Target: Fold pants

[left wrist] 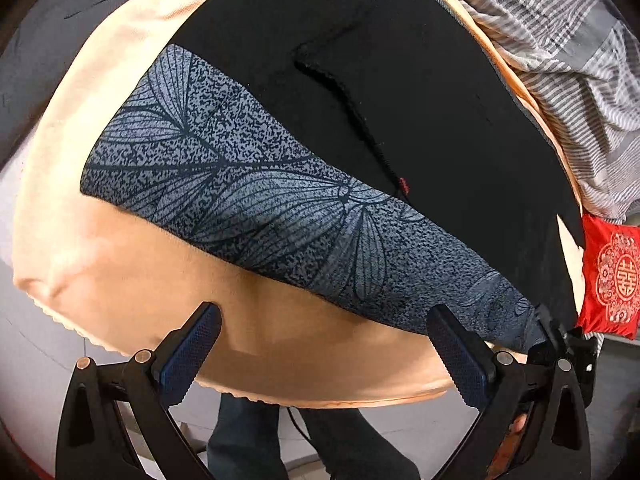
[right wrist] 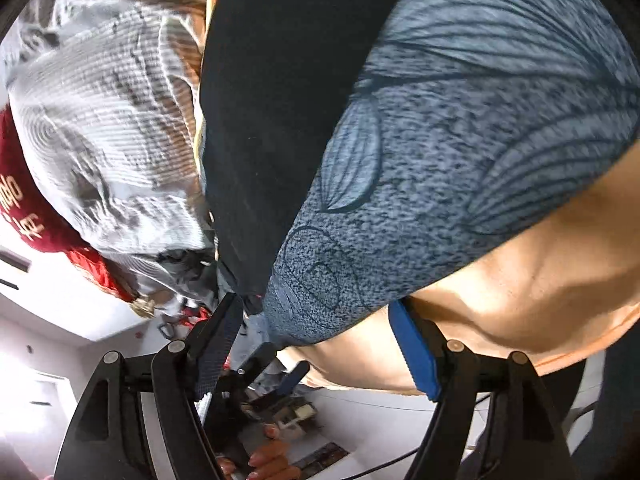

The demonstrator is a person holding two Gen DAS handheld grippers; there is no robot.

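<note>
Black pants [left wrist: 420,92] lie flat on a peach sheet [left wrist: 120,264], with a grey-blue leaf-patterned band [left wrist: 256,200] along their near edge. My left gripper [left wrist: 324,328] is open and empty, hovering just in front of the band near the sheet's edge. My right gripper [right wrist: 316,320] is open, its jaws standing either side of the corner of the patterned band [right wrist: 440,168], which hangs just beyond them. The black part of the pants [right wrist: 272,120] runs up the middle of the right wrist view.
A grey striped blanket [left wrist: 560,52] is bunched behind the pants and also shows in the right wrist view [right wrist: 104,128]. A red embroidered cushion [left wrist: 612,276] sits at the right. The person's legs [left wrist: 248,440] stand below the sheet's edge on a pale floor.
</note>
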